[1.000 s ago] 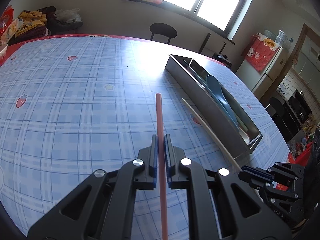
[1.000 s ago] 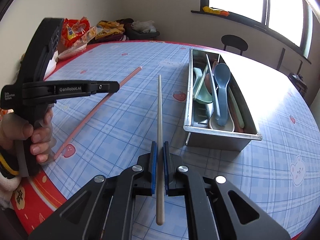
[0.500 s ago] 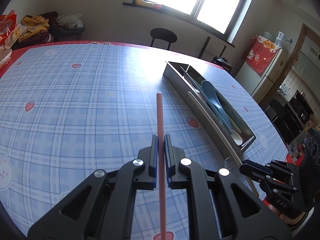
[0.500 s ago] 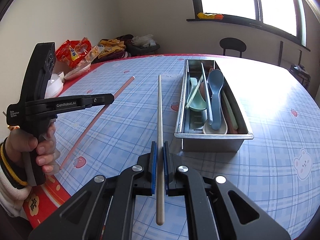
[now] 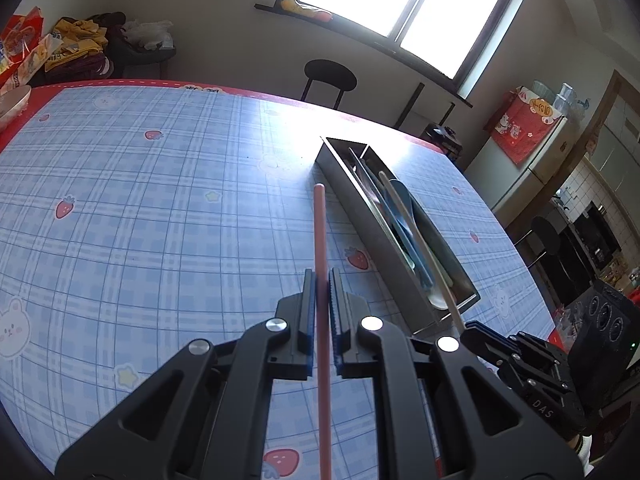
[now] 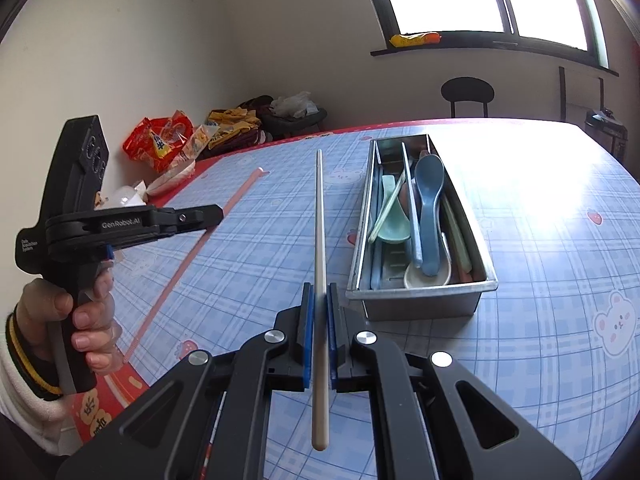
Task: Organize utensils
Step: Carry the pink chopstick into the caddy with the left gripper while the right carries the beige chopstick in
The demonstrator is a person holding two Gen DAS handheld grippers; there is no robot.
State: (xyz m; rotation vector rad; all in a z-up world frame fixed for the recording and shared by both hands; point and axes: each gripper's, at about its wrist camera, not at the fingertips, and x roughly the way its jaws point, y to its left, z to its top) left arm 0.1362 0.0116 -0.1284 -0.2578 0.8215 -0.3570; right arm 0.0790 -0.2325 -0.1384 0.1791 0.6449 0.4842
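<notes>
**Two chopsticks held aloft, one in each gripper, beside the utensil tray**

A pink chopstick [image 5: 320,240] is clamped between the blue pads of the left gripper [image 5: 319,280], and a beige chopstick [image 6: 319,232] is clamped in the right gripper [image 6: 318,296]. Both sticks are held above the checked tablecloth [image 5: 160,200], pointing away from the cameras. The metal tray [image 6: 420,300] is seen just to the right of the beige stick, already loaded with a blue spoon [image 6: 429,200], a mint-green spoon [image 6: 394,216] and other long pieces.

Each stick is judged to be light, stiff and smooth, most likely plastic or a similar hard material. Because the shaft is thin and round, it is likely to pivot or slide within flat pads if it is knocked against the tray wall. Each stick is gripped toward its rear part, so a long front section is left unsupported; a hold nearer the middle would be expected to keep the tip steadier. Little risk of breakage is expected, though a release from height could let a stick bounce out of its narrow compartment.
</notes>
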